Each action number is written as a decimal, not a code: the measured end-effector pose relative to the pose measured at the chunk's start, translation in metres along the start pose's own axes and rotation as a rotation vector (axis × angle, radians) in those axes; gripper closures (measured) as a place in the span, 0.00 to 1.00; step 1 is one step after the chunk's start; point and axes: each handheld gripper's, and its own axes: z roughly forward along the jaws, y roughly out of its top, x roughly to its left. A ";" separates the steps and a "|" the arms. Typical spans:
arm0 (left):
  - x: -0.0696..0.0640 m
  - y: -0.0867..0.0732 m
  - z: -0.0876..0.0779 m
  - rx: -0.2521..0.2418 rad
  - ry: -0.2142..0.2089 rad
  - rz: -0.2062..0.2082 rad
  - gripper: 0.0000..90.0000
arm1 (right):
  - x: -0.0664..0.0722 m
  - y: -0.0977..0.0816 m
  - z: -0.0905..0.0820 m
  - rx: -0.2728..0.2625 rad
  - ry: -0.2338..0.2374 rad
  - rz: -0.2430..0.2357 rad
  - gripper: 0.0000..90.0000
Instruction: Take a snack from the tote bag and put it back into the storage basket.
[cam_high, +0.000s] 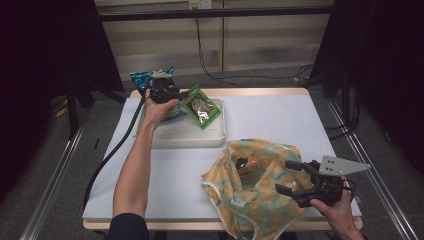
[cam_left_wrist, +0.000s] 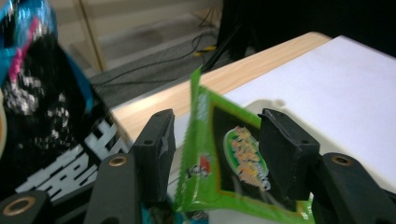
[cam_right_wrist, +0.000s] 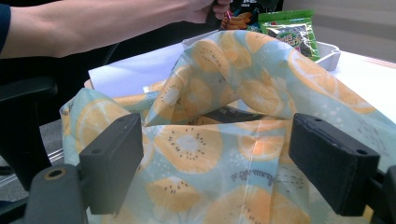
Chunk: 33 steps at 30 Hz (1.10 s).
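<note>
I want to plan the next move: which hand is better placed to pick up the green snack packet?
Left. Its gripper already has the green snack packet between its fingers; the right gripper is at the bag.

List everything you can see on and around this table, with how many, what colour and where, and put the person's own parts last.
Green snack packet: one, green with a dark panel, lying in the tray, between the open jaws of the left tongs.
Blue-and-black snack packet: one, at the tray's far left corner.
Tray: one, white, far left part of the table.
Cloth bag: one, pale blue with orange slices, crumpled at the near right, something dark and orange inside.
Table: one, white top with wooden edge.
Cables: several, black, on the floor beyond the table.
Left tongs: one, black, over the tray, jaws apart.
Right tongs: one, black with grey plate, jaws open at the bag.
</note>
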 end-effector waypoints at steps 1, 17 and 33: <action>-0.002 0.001 -0.002 -0.007 -0.005 0.009 0.51 | 0.000 0.000 0.000 0.000 0.001 0.003 0.20; -0.045 -0.026 0.002 0.098 -0.222 0.001 1.00 | -0.001 -0.001 0.001 0.007 -0.006 0.002 0.20; -0.065 -0.045 0.037 0.335 -0.229 0.117 1.00 | -0.003 -0.001 0.001 0.005 -0.009 -0.001 0.20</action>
